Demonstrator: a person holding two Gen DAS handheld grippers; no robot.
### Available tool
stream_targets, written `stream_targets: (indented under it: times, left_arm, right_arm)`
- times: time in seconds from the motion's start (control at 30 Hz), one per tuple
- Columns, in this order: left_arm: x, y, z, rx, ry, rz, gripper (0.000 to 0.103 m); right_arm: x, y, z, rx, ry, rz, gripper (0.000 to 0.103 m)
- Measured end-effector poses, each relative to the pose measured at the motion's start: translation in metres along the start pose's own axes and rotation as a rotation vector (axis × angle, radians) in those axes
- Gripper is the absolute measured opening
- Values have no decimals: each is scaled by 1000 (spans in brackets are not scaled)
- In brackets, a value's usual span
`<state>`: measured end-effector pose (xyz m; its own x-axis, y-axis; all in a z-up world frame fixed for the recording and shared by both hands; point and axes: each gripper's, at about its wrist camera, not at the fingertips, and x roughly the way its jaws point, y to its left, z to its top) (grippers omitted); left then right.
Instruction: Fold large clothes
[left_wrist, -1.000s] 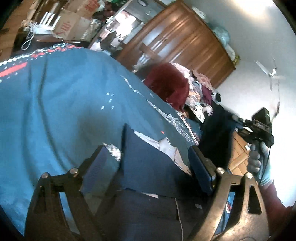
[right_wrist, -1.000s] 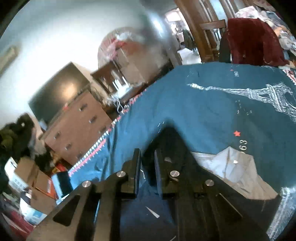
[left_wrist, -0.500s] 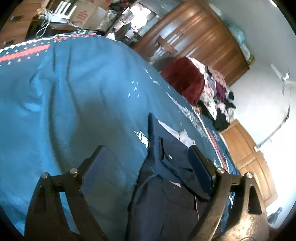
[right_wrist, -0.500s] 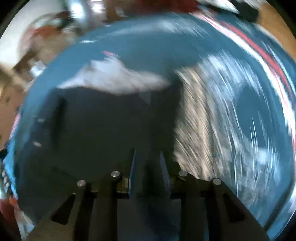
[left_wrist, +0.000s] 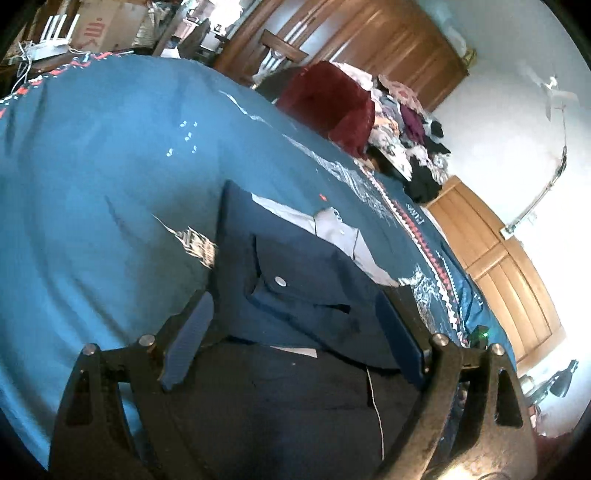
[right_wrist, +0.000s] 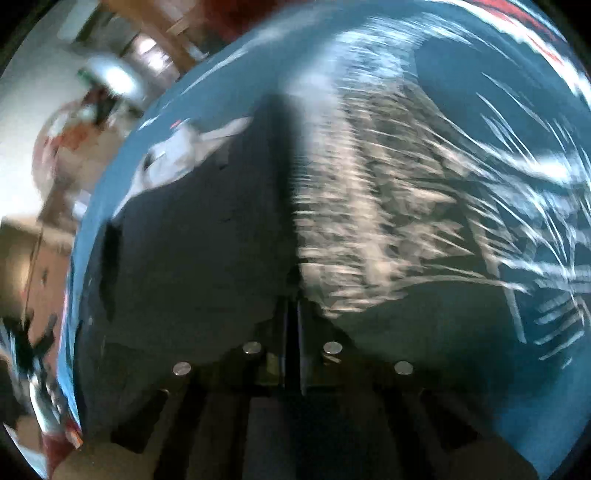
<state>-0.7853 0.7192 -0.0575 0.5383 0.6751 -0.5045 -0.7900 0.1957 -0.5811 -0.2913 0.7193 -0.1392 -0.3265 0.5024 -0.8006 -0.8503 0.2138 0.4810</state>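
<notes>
Shirt (left_wrist: 295, 291) flatter than before (on bedspread (left_wrist: 110, 166)) | left tongs (left_wrist: 295, 339) apart — right tongs (right_wrist: 291, 332) still clamping shirt

Shirt (left_wrist: 295, 295) on bedspread (left_wrist: 110, 166) (clothes pile (left_wrist: 402, 125) behind)

A large dark brown wooden wardrobe (left_wrist: 373, 44) stands against the far wall. Beside it the white plastered wall (left_wrist: 506, 122) is very bright with daylight. Lower on that side are light orange wooden panelled doors (left_wrist: 506, 277). A brown cardboard box (left_wrist: 107, 22) sits in the corner.
</notes>
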Motion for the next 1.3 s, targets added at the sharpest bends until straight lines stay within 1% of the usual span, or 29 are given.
stream_targets:
  times: [0.03, 0.07, 0.1, 0.2, 0.23, 0.27, 0.33, 0.4, 0.5, 0.57, 0.6, 0.63, 0.67, 0.7, 0.73, 0.77, 0.8, 0.83, 0.87, 0.9, 0.93, 0.97, 1.0, 1.03, 1.07, 1.13, 1.2, 1.23, 1.3]
  left_arm:
    - [0, 0, -2, 3, 5, 7, 88]
    - [-4, 3, -5, 17, 21, 41, 88]
    - [-7, 4, -6, 27, 32, 59, 88]
    - [-17, 5, -14, 69, 83, 110, 88]
    - [-17, 5, -14, 69, 83, 110, 88]
    - [-18, -5, -23, 139, 135, 135, 88]
    - [-8, -18, -32, 235, 204, 181, 88]
    - [5, -25, -37, 289, 246, 218, 88]
    - [29, -21, -33, 286, 275, 271, 87]
    - [45, -14, -26, 290, 270, 381, 84]
    - [51, -6, -23, 284, 267, 431, 80]
    - [53, 6, -20, 278, 249, 499, 70]
    - [51, 20, -18, 245, 238, 518, 66]
    - [46, 38, -15, 161, 231, 447, 67]
    - [34, 60, -11, 45, 206, 339, 64]
    - [25, 67, -9, 18, 183, 354, 53]
    - [17, 71, -8, 16, 169, 416, 16]
    - [10, 78, -8, 1, 160, 438, 0]
    - [2, 84, -9, -43, 154, 408, 0]
    - [-4, 81, -9, -46, 149, 409, 0]
    - [-11, 69, -9, -8, 139, 416, 9]
    - [-17, 52, -9, 35, 123, 393, 19]
    - [-19, 37, -7, 68, 111, 345, 50]
    - [-16, 16, -5, 118, 108, 288, 73]
    - [-8, -8, -3, 185, 116, 237, 76]
    - [25, -52, 5, 271, 146, 130, 76]
    - [58, -81, 11, 289, 176, 29, 76]
    - [78, -94, 12, 307, 194, 0, 76]
    - [116, -100, 11, 318, 256, 15, 75]
  right_arm:
    - [1, -8, -2, 25, -5, -3, 0]
    - [3, -14, -3, 44, -8, 31, 0]
    - [2, -14, -3, 33, -5, 53, 0]
    - [-7, -7, -3, -18, -17, 55, 0]
    - [-11, -7, -4, -23, -27, 53, 6]
    - [-16, -7, -5, -23, -41, 51, 10]
    - [-24, -11, -8, -8, -56, 61, 12]
    - [-26, -13, -12, 12, -58, 85, 12]
    - [-24, -7, -18, 2, -46, 96, 12]
    - [-22, -5, -21, -3, -44, 99, 12]
    - [-20, -2, -22, -2, -45, 102, 12]
    - [-19, -2, -22, 1, -45, 104, 12]
    - [-17, -2, -22, 6, -45, 107, 12]
    - [-16, -3, -23, 11, -42, 110, 12]
    - [-14, -3, -24, 13, -40, 112, 11]
    - [-15, -3, -25, 10, -39, 113, 11]
    - [-16, -4, -25, 3, -36, 112, 11]
    - [-17, -3, -26, -9, -33, 105, 11]
    - [-18, -3, -27, -18, -32, 99, 11]
    - [-23, -1, -28, -42, -35, 77, 13]
    - [-28, 3, -28, -62, -46, 59, 15]
    - [-37, 11, -29, -92, -71, 44, 15]
    - [-45, 19, -28, -116, -98, 43, 15]
    - [-54, 29, -28, -142, -128, 42, 15]
    - [-60, 40, -28, -168, -154, 48, 15]
    - [-60, 73, -20, -217, -172, 104, 15]
    - [-38, 111, -5, -271, -136, 169, 15]
    - [-24, 127, 2, -289, -114, 187, 15]
    - [10, 162, 13, -325, -47, 232, 15]
